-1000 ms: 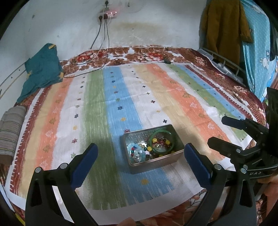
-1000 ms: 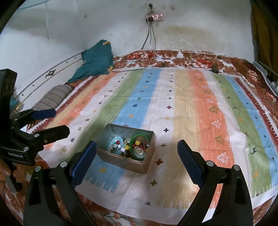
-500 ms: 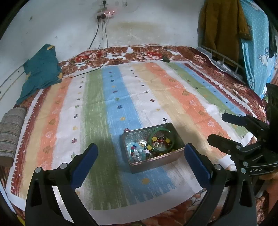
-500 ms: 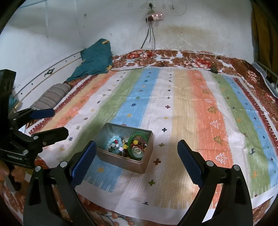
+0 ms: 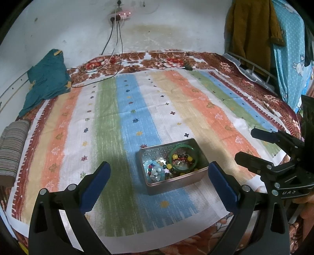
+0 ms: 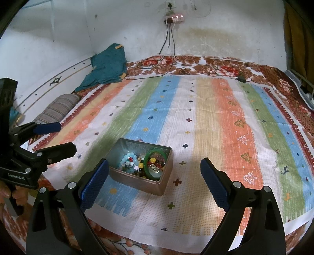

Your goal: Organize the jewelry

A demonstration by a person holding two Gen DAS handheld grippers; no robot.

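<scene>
A silver metal tin (image 5: 176,181) (image 6: 137,181) stands on the striped cloth. It holds a green bangle (image 5: 173,152) (image 6: 146,157), pale blue beads (image 5: 155,170) (image 6: 128,159), mixed coloured beads and two small rings (image 6: 154,168). My left gripper (image 5: 158,182) is open and empty, held above the cloth just in front of the tin. My right gripper (image 6: 153,184) is open and empty, with the tin between its fingers in view. Each gripper also shows in the other's view: the right one (image 5: 253,146) and the left one (image 6: 57,137).
The striped cloth (image 5: 109,109) covers a floral bed. A teal garment (image 5: 47,80) and a striped roll (image 5: 11,149) lie at the left. Cables (image 5: 109,64) run from a wall power strip (image 5: 121,14). Clothes (image 5: 253,29) hang at the right.
Both grippers have drawn slightly back and up, so the tin sits a bit lower in each view. The jaws stay open and the tin has not moved.
</scene>
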